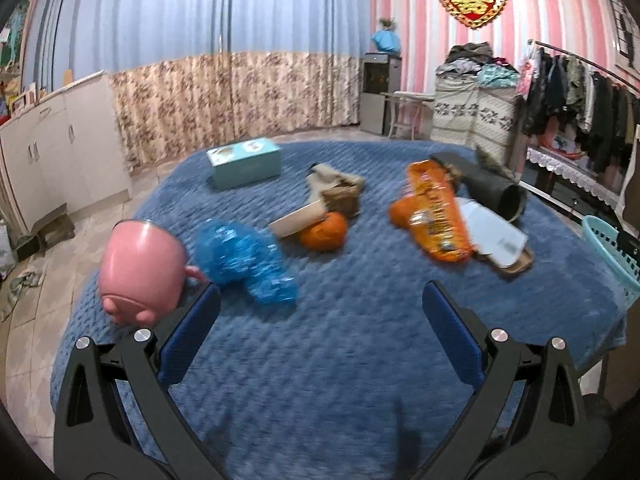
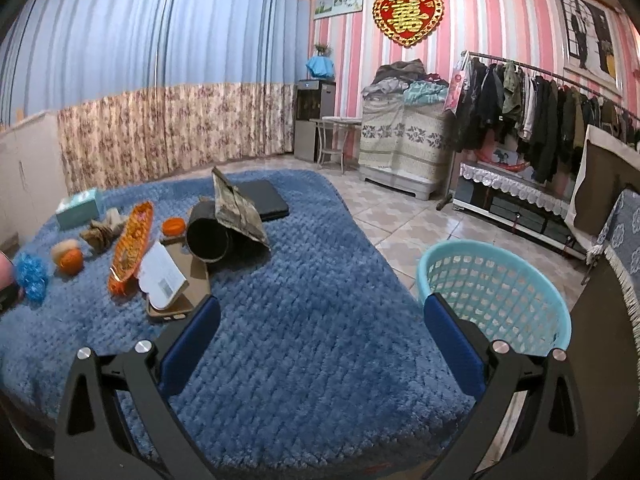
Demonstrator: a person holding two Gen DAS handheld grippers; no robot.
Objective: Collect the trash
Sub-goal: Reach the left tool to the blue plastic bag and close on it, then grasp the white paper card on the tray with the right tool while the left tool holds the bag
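1. both my grippers are spread wide and hold nothing: the left gripper (image 1: 320, 312) hangs over the near part of the blue blanket (image 1: 340, 360), the right gripper (image 2: 320, 316) over the blanket's near right corner, beside the teal basket (image 2: 496, 280) on the floor.
2. the trash lies scattered across the middle of the blanket: an orange snack bag (image 1: 438, 216), a blue crinkly wrapper (image 1: 244, 256), crumpled brown paper (image 1: 336, 190), and white card on cardboard (image 1: 496, 236) toward the right edge.
3. the pink cup (image 1: 140, 270) sits near the left edge, touching or just beside the blue wrapper and close to my left finger. reaching for the wrapper, i could knock the cup off the blanket.
4. the orange fruit (image 1: 324, 232) leans against a wooden piece; pulling the brown paper could set it rolling.
5. the snack bag overlaps the white card, so a sloppy pinch could drag both, or slip off the slick film.
6. the soft blanket may bunch between my fingers if i press too low.
7. the left view is blurred, so my aim is uncertain.
8. the basket stands off the blanket's edge; a light wrapper let go early could miss it.
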